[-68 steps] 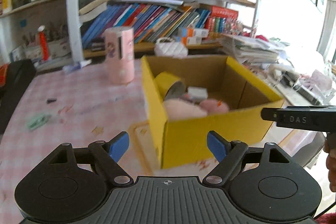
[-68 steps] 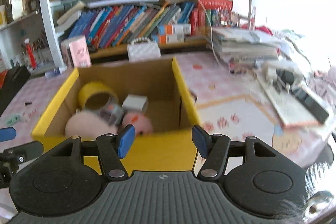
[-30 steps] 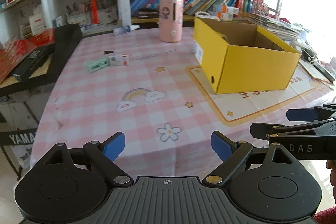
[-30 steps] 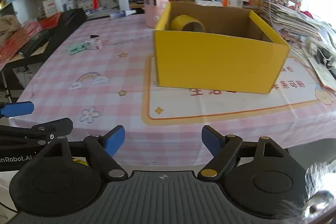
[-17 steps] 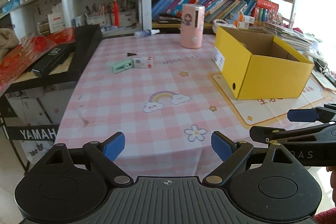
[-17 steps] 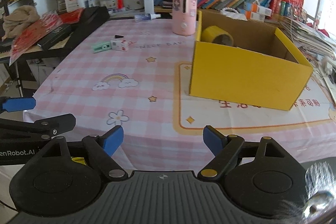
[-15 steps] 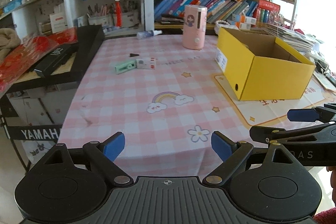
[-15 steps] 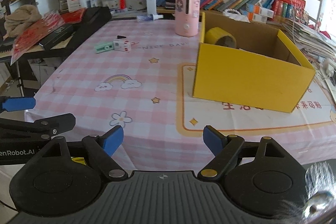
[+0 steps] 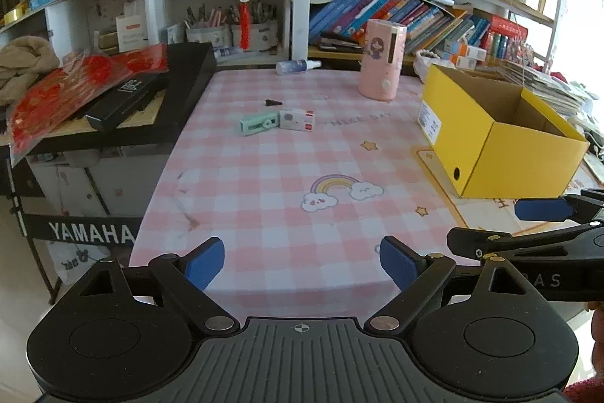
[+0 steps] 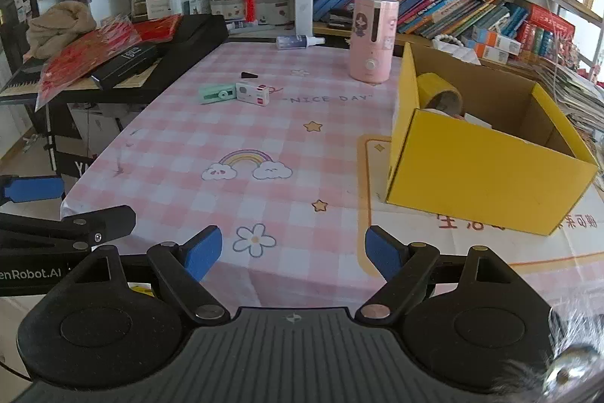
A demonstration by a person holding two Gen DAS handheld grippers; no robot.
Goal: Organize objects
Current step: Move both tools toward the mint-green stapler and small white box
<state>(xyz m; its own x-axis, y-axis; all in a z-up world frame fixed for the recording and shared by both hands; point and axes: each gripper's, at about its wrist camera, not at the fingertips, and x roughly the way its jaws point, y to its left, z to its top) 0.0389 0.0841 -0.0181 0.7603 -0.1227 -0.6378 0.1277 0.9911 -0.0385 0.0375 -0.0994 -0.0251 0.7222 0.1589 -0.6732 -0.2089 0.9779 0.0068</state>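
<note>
1. The table [image 9: 264, 176], covered in a pink checked cloth with a rainbow and stars, fills the middle of both views; bookshelves [image 9: 415, 14] stand along its far side.
2. A black keyboard [image 9: 151, 101] sits just left of the table, with red packets [image 9: 68, 89] lying on top.
3. A yellow box [image 10: 487, 153] stands open on the right part of the table, on a printed mat. In the right wrist view a yellow tape roll [image 10: 439, 91] leans in its far left corner; the rest of its contents are mostly hidden by the near wall.
4. A pink cylinder [image 10: 372, 36] stands upright at the far side, just left of the box.
5. The left hand-held gripper [image 9: 302, 265] hovers off the near edge of the table, blue fingers spread wide with nothing between them.
6. The right hand-held gripper [image 10: 292, 252] hovers beside it, to the right, likewise spread and holding nothing.
7. A small bottle [image 10: 298, 41] lies on its side at the far edge.
8. A mint green case [image 10: 217, 94] and a white box [image 10: 253, 93] lie touching, far left of centre.
9. A small black cone [image 10: 249, 75] lies just beyond them.
</note>
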